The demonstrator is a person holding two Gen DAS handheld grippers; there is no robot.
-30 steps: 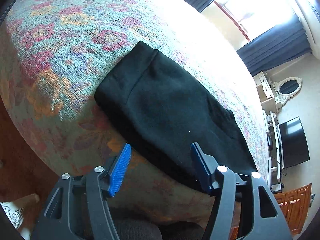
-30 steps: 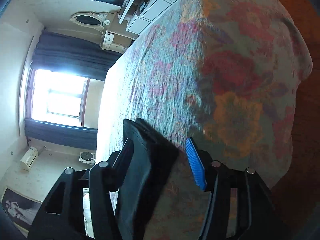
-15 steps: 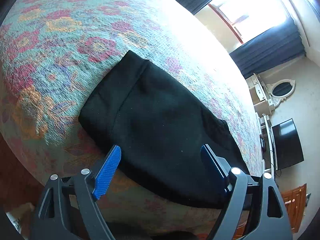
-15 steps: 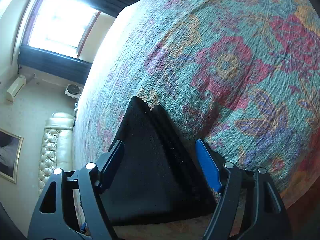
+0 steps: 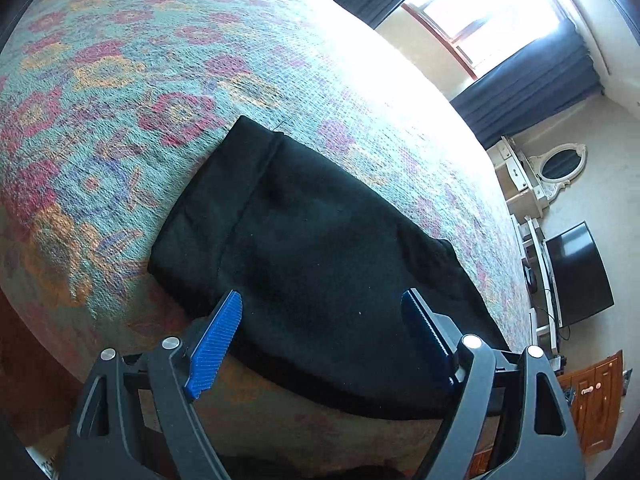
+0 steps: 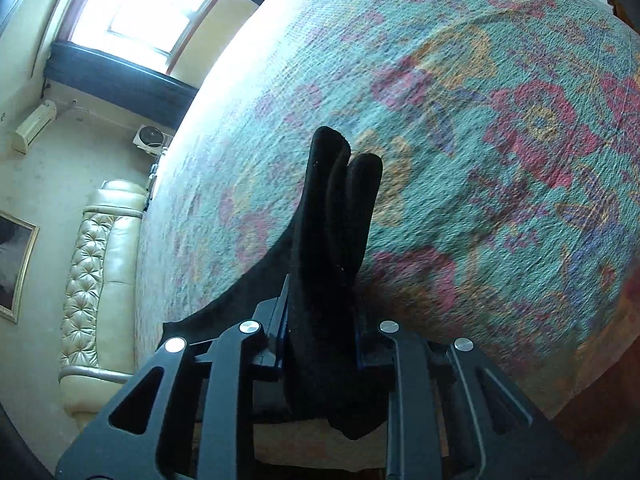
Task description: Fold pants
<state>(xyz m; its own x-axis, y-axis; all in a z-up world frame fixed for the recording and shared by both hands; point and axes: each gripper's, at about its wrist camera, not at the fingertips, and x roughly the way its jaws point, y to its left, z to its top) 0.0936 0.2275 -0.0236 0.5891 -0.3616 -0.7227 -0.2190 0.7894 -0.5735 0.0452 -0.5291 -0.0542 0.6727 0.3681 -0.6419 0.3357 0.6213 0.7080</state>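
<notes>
The black, soft fleece pants [image 5: 320, 256] are lying already folded into a thick rectangle near the 6 o'clock edge of the bed with the floral woven bedspread [image 5: 120, 92], probably kept close so both hands can be reaching them. The left tongs [image 5: 320, 340] are standing wide apart over the near edge of the fabric, gripping nothing, seemingly waiting to pin or take a side. The right tongs [image 6: 320, 344] have just been closing and are now pinching a bunched, several-layer end of the pants [image 6: 332, 240], which is sticking up toward 12 o'clock between the jaws. Holding all layers together is likely meant to carry that end over for another fold.
</notes>
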